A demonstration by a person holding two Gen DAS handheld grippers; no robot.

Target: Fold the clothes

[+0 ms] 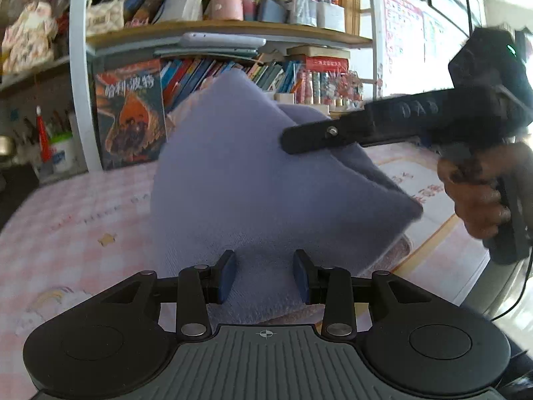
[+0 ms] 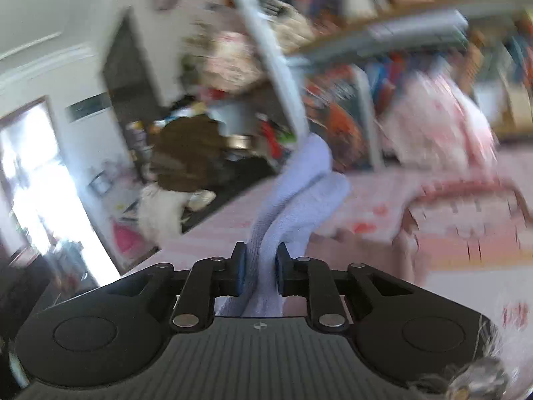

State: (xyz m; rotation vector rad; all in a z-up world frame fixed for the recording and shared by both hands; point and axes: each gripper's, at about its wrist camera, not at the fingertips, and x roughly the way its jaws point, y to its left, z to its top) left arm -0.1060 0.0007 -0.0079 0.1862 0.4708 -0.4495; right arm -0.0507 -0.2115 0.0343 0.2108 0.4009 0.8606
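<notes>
A lavender fleece garment (image 1: 240, 180) is lifted off the pink checked bed cover (image 1: 83, 206). In the left wrist view my left gripper (image 1: 265, 275) is open, its blue pads apart with the cloth lying between and beyond them. My right gripper (image 1: 296, 140) comes in from the right and pinches the garment's upper fold. In the right wrist view my right gripper (image 2: 260, 271) is shut on a bunched strip of the lavender garment (image 2: 299, 193), which hangs up and away from it. That view is motion-blurred.
A bookshelf (image 1: 226, 30) packed with books and boxes stands behind the bed. A large orange book (image 1: 131, 113) leans at its foot. A pink patterned garment (image 2: 443, 123) lies on the bed at the right. A doorway (image 2: 30, 173) is at the left.
</notes>
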